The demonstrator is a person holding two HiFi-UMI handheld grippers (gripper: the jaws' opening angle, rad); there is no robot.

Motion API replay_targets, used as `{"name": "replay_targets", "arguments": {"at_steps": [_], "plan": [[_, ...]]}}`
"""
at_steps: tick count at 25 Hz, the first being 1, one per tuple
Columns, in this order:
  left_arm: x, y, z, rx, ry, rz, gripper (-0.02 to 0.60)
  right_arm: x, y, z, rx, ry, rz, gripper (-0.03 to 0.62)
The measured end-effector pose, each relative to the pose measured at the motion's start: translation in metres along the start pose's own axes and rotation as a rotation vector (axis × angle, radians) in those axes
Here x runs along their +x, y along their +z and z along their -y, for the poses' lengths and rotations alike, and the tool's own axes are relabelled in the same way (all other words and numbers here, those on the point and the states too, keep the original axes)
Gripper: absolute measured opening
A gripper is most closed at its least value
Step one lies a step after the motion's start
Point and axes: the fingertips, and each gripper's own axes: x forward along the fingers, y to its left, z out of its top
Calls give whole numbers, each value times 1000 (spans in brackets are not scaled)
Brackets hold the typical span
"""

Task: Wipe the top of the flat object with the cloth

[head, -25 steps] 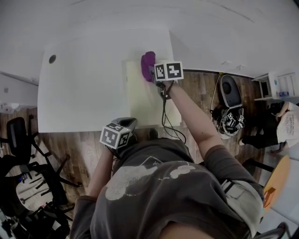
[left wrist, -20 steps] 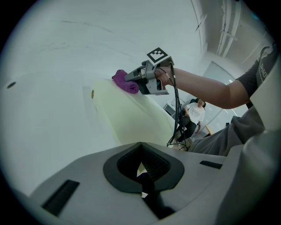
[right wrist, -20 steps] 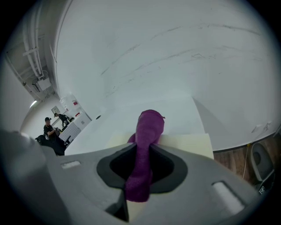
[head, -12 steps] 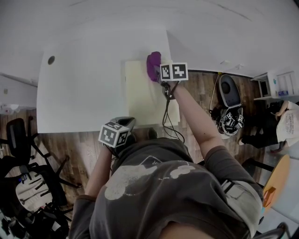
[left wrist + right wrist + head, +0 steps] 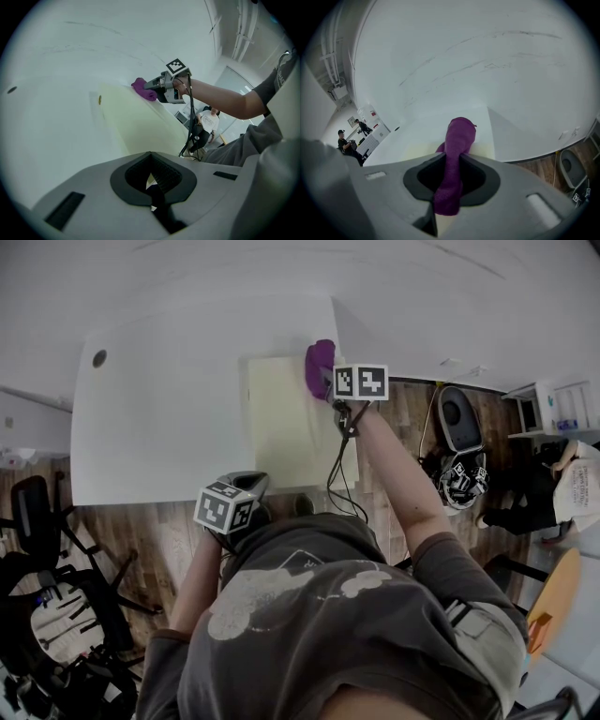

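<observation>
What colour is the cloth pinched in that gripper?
The cloth is purple, clearest in the right gripper view.

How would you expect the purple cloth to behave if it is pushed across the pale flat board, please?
Probably floppy: the cloth bunches and folds where the right hand-held gripper pinches it. Likely light for its bulk, since it looks like soft fabric. Its fuzzy surface should drag rather than slip on the board.

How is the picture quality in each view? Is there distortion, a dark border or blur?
Head view: even soft light, no hard shadows; the lens bows the table edges. Left gripper view: black round border; the left gripper is close and soft, the cloth is sharp. Right gripper view: same black border; the cloth looks stretched between the right gripper jaws.
</observation>
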Motion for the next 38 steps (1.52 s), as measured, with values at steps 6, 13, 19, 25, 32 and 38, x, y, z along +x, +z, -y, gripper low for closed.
{"name": "replay_targets", "arguments": {"at_steps": [6, 13, 19, 25, 32, 38], "plan": [[0, 0, 0, 1, 4, 3, 0, -12, -1, 20, 11, -41, 5, 75], [-2, -1, -2, 5, 8, 10, 0, -25, -7, 40, 56, -77, 18, 75], [-3, -2, -2, 9, 6, 14, 0, -37, -14, 55, 79, -132, 17, 75], [-1, 0, 1, 16, 7, 19, 0, -47, -16, 59, 114, -134, 28, 75], [-2, -3, 0, 25, 6, 23, 0, -58, -15, 44, 110, -127, 54, 75], [-1, -1, 2, 29, 0, 23, 0, -62, -7, 6, 80, -54, 79, 75]]}}
